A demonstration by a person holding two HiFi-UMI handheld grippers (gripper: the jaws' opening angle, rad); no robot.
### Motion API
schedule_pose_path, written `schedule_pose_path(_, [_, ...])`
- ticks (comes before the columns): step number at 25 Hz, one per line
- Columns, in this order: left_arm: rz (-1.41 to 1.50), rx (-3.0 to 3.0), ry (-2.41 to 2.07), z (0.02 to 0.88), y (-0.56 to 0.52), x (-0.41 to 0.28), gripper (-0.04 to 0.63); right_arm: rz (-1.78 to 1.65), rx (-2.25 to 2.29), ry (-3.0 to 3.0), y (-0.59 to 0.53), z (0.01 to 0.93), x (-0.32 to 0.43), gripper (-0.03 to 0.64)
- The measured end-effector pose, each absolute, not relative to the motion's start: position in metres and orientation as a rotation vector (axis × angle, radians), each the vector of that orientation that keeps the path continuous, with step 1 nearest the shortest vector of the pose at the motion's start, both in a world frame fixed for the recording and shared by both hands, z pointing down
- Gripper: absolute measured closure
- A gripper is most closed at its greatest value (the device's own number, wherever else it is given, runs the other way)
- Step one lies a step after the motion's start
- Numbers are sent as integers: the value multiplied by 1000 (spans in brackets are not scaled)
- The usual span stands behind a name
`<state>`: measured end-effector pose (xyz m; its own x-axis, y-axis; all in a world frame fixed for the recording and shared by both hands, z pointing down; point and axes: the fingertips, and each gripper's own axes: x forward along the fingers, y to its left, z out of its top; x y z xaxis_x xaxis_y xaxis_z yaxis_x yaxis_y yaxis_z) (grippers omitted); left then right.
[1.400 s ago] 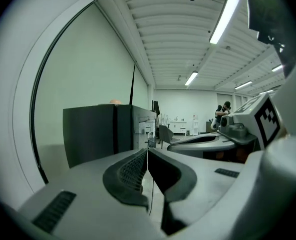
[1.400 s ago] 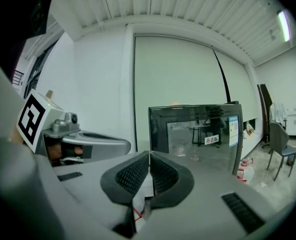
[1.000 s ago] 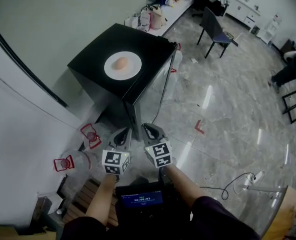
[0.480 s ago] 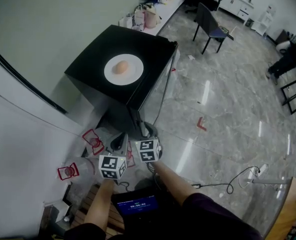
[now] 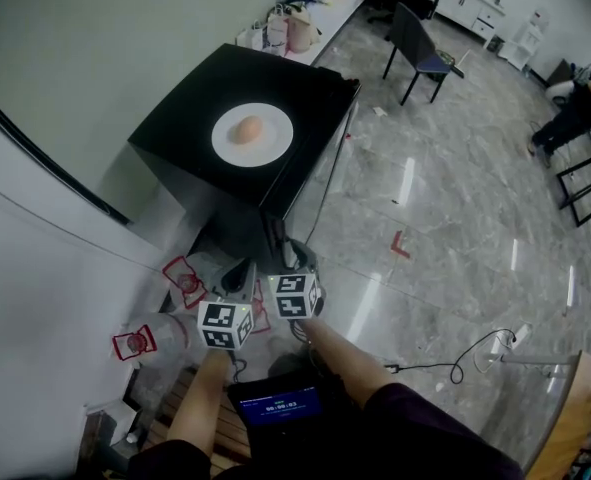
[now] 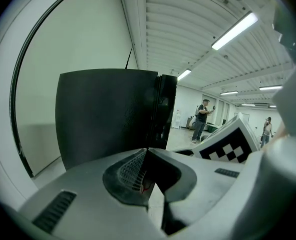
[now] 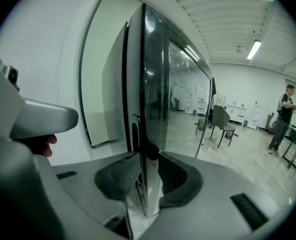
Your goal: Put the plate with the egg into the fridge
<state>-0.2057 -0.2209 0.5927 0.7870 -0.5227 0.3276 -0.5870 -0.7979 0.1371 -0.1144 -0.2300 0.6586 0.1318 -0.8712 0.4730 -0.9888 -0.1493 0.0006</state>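
Black fridge (image 5: 190, 108) stands against the wall on a glossy grey floor (image 5: 445, 228). White plate (image 5: 275, 143) sits on the fridge top, egg (image 5: 247, 129) lying at about its middle. Plate is not inside the fridge and neither gripper touches it.

Both grippers are low in front of the fridge, near its glass door (image 5: 325, 173), side by side with their marker cubes almost touching.

Left gripper (image 6: 148, 156): jaws fully together, tips meeting, nothing between them. It points at the fridge's dark side panel and hangs just left of the other gripper in the head view (image 5: 240, 276).

Right gripper (image 7: 146, 176): jaws have just been opening and now stand part open. The vertical edge of the glass door (image 7: 146, 109) runs up between the two pads. There is a visible gap on the right pad's side, and the left pad is very close to the edge, so no clamp on it. In the head view this gripper (image 5: 297, 258) sits at the door's lower front edge.

Dark chair (image 5: 420, 53) stands well away across the floor.
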Motion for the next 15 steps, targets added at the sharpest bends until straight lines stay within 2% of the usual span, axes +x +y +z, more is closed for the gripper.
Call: schedule_pose_path(15, [447, 2765, -795, 598, -207, -199, 583, 573, 2089, -1871, -221, 661, -116, 538])
